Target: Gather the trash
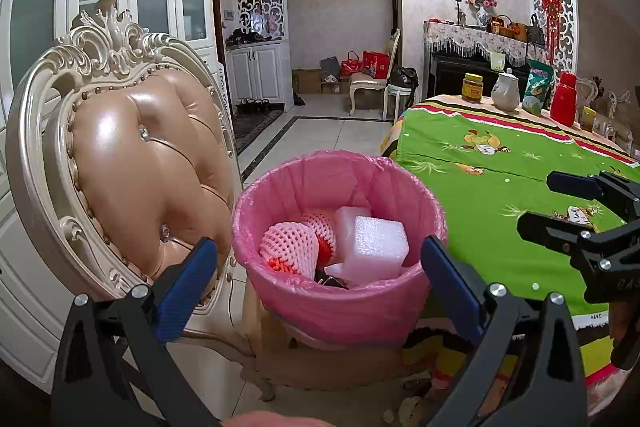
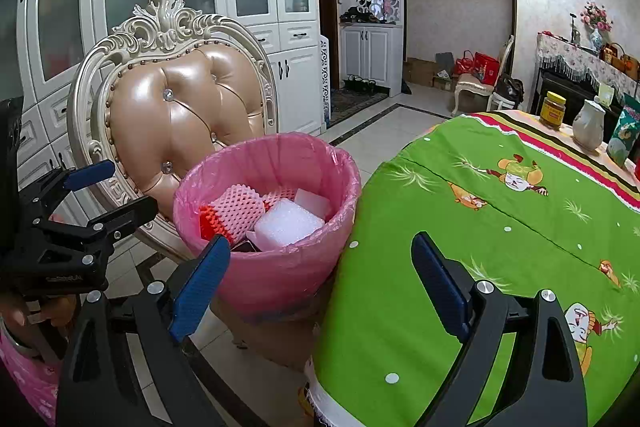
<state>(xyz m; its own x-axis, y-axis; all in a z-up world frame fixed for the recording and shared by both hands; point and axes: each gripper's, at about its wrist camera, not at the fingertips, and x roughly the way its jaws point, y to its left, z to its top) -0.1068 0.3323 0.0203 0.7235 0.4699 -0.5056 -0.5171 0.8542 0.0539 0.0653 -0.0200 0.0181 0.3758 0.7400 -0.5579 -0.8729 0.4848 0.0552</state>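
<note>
A bin lined with a pink bag (image 1: 280, 171) (image 2: 260, 143) stands on a tan seat between an ornate chair and the table. Inside lie pink-and-red foam fruit nets (image 1: 288, 247) (image 2: 240, 211) and white foam blocks (image 1: 380, 243) (image 2: 288, 223). My left gripper (image 1: 318, 279) is open and empty, with its blue pads either side of the bin's near rim; in the right wrist view it (image 2: 116, 193) hovers left of the bin. My right gripper (image 2: 320, 287) is open and empty at the bin's right side, over the table edge, and shows again over the green cloth (image 1: 556, 207).
The cream chair with a tan padded back (image 1: 132, 163) (image 2: 180, 119) stands close behind and left of the bin. The table under a green cartoon cloth (image 1: 500, 155) (image 2: 460, 211) carries a jar (image 1: 473, 87), a white jug (image 1: 506, 91), a snack bag and a red flask (image 1: 564, 99) at its far end. White cabinets line the left wall.
</note>
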